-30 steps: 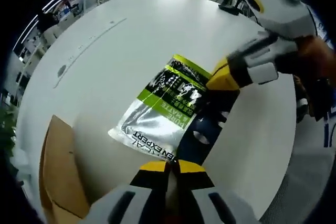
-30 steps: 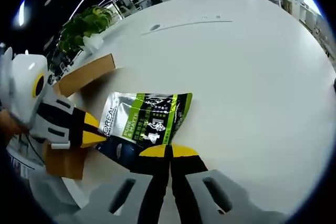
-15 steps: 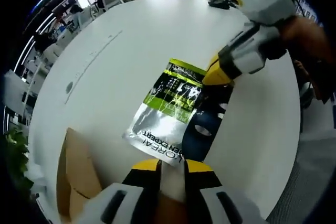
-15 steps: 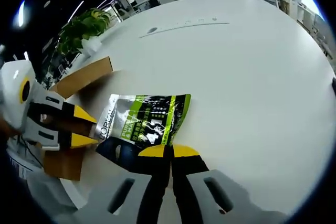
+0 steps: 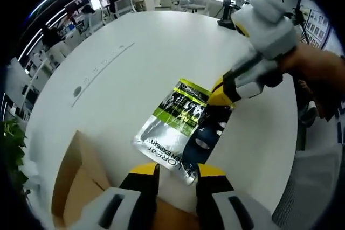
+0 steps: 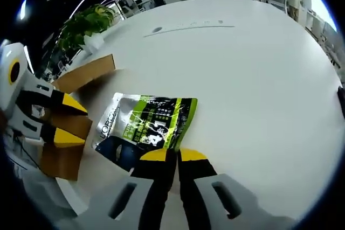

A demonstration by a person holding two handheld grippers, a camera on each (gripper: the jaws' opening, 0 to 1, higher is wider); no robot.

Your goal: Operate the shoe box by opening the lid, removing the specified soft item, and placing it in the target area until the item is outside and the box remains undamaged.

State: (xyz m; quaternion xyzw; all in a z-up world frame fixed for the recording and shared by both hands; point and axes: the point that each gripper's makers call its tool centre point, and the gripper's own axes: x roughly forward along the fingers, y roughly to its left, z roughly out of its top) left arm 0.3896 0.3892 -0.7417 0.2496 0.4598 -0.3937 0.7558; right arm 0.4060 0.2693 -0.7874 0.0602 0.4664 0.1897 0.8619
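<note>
Left gripper view
Own jaws: the left gripper stands apart at bottom centre, holding nothing — half a second ago its tips bracketed the pouch edge.
Pouch: the silver-and-green L'Oreal sachet lies flat mid-frame on the white table, outside the box.
Other tool: the right gripper, entering from the right, pinches the sachet's dark edge.
Box: the cardboard shoe box sits lower left.

Right gripper view
Own jaws: the right gripper is closed on the sachet at lower centre.
Left tool: the left gripper, mid-left, has drawn back, jaws spread over the shoe box.
Meaning: removal looks done — only the right side's release seems left.
</note>
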